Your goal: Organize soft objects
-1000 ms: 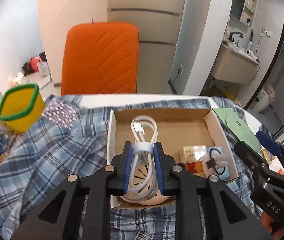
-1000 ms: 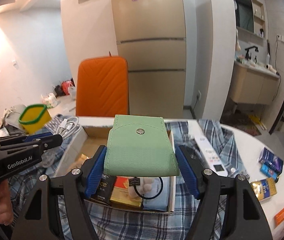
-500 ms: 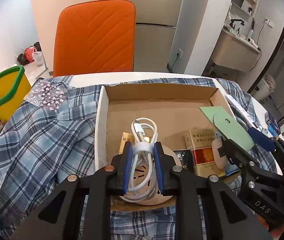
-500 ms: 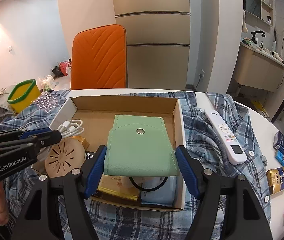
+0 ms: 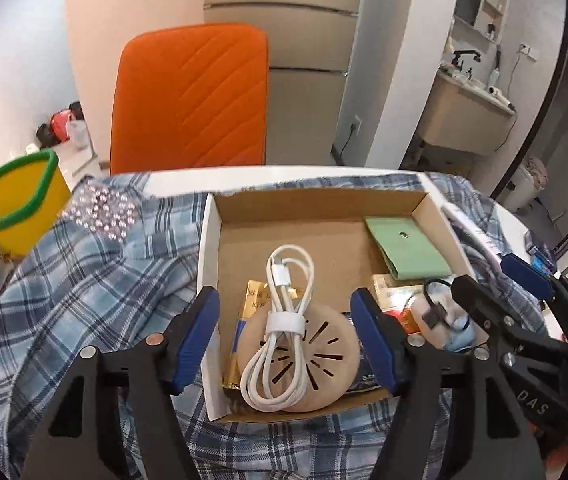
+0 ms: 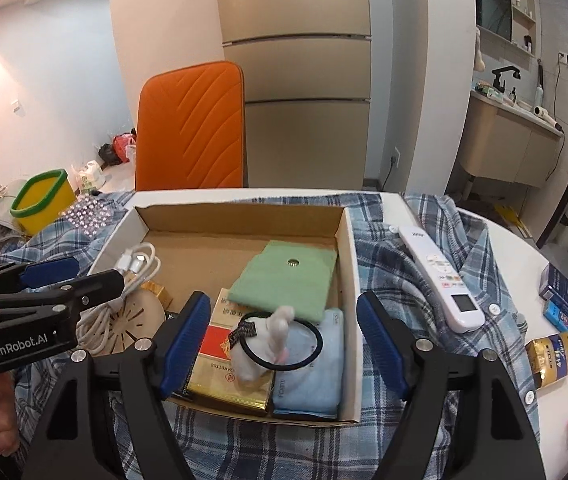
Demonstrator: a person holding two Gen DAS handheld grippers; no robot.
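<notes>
Both sets of jaws wide open, holding nothing: left gripper (image 5: 286, 330) over coiled white cable (image 5: 282, 330), right gripper (image 6: 284, 338) above green pouch (image 6: 288, 282), all corralled in cardboard box (image 6: 350, 280).

An orange chair (image 6: 190, 126) stands behind the white table (image 6: 524, 252). A beige fridge (image 6: 304, 72) sits against pale walls. A vanity (image 6: 512, 140) with a black faucet (image 6: 504, 76) is at right; ceiling spotlights glow.

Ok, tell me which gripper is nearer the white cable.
Left. The left gripper is open with its fingers either side of the white cable; the right gripper is over the box's other side, by the green pouch.
</notes>
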